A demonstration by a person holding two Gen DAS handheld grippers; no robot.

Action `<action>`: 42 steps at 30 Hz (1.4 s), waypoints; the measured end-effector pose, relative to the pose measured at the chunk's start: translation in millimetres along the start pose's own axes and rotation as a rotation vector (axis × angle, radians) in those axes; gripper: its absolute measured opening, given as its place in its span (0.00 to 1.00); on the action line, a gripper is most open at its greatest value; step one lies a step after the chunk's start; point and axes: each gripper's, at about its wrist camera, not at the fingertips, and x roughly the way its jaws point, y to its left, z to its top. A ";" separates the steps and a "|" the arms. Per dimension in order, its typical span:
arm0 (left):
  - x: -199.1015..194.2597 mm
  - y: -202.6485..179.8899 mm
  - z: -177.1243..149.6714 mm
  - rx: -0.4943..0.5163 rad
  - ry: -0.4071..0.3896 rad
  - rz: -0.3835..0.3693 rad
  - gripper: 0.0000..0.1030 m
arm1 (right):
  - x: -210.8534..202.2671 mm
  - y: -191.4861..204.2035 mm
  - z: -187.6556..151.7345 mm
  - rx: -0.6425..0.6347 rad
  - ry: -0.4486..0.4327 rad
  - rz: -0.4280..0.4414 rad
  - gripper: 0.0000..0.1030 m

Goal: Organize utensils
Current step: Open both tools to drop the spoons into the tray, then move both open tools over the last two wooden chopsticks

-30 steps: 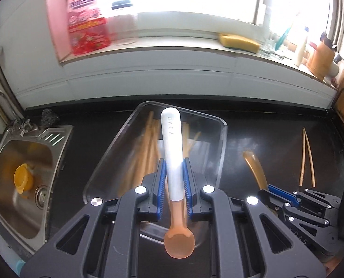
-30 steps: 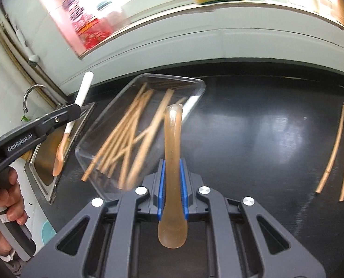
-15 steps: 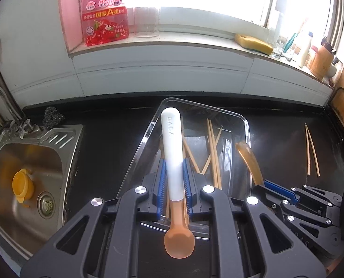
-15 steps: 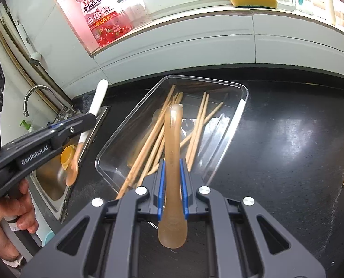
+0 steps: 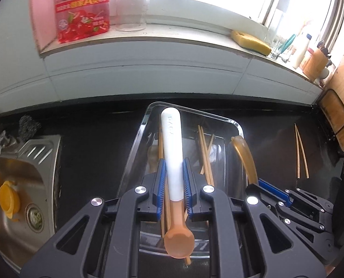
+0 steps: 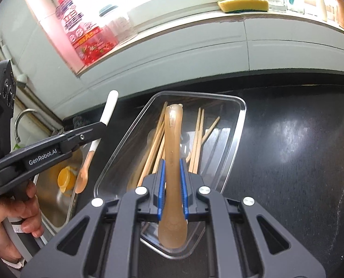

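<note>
**Both tongs loaded above the tray**

My left gripper [image 5: 173, 185] clamps the white-handled spoon [image 5: 171, 153]; my right gripper [image 6: 172, 183] clamps the amber spoon [image 6: 173, 162]. Beyond, at twelve o'clock, the clear tray [image 6: 238, 129] holds chopsticks [image 6: 198, 136]. Two loose chopsticks [image 5: 300, 155] lie at two o'clock.

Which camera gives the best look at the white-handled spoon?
The left wrist view: the white-handled spoon fills the centre, clamped in the left gripper. The right wrist view shows it small and side-on at left.
</note>
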 end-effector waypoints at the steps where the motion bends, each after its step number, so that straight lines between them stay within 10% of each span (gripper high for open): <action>1: 3.6 0.0 3.6 0.001 0.008 -0.009 0.14 | 2.2 -0.8 1.2 0.009 0.000 0.000 0.12; 8: 24.1 1.8 13.1 -0.014 0.052 -0.026 0.14 | 25.7 -8.8 14.0 0.049 0.016 -0.028 0.12; 10: 28.3 8.1 18.6 -0.045 0.069 -0.007 0.32 | 37.8 -9.2 18.0 0.012 0.057 -0.074 0.15; 11: 28.3 10.8 21.8 -0.055 0.074 0.005 0.82 | 39.3 -8.9 19.2 -0.005 0.065 -0.100 0.46; 12: 25.1 15.3 26.5 -0.073 0.055 0.004 0.94 | 34.3 -10.5 20.1 -0.025 0.039 -0.155 0.96; 25: 8.7 -8.4 48.3 -0.118 -0.089 0.031 0.94 | -35.9 -112.0 -18.9 -0.073 -0.087 -0.450 0.94; 42: 137.8 -262.3 23.2 0.196 0.151 -0.142 0.94 | -88.9 -291.0 -76.9 0.131 0.047 -0.588 0.94</action>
